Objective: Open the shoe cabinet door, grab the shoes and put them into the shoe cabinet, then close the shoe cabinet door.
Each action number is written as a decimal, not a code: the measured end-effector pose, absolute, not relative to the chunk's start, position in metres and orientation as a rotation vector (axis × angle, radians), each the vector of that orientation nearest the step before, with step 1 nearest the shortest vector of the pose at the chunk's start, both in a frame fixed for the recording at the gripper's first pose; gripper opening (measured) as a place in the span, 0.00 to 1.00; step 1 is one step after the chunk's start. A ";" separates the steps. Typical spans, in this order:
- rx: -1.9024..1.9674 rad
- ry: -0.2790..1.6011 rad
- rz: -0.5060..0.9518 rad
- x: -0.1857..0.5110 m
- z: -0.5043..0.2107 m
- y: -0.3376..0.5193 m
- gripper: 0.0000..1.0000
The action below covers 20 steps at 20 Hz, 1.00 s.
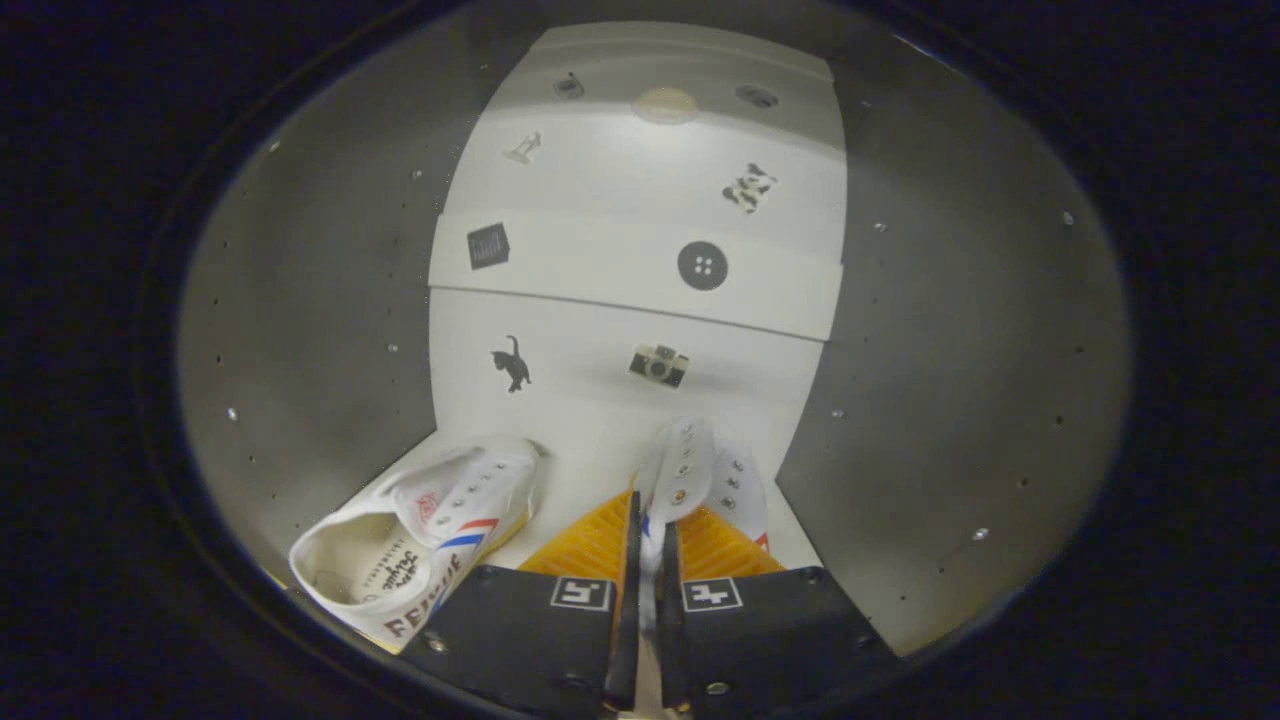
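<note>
Gripper view: claw (650,545) pinching a white shoe (700,470), toe pointing ahead into the cabinet (330,300)

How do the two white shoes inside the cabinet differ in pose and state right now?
The left shoe lies free, tipped on its side, opening visible. The right shoe is pinched between the gripper fingers, pointing straight towards the back wall. Both are white lace-up sneakers with metal eyelets.

The single camera rides on the claw (648,545) and looks forward along its two fingers, straight into the shoe cabinet (330,300) — close enough that the side walls curve around the view. It faces the white back panel (640,320), angled slightly down toward the cabinet floor (585,470).
</note>
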<state>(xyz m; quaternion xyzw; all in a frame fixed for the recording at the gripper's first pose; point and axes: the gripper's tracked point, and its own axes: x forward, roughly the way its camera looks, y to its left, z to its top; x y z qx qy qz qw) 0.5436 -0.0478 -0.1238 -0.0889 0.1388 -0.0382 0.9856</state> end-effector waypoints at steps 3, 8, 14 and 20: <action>-0.152 0.282 -0.088 0.548 -0.128 -0.044 0.21; -0.145 0.214 -0.091 0.519 -0.099 -0.023 0.48; -0.127 0.180 -0.054 0.459 -0.077 -0.007 0.82; -0.015 0.133 -0.032 0.370 -0.065 0.015 1.00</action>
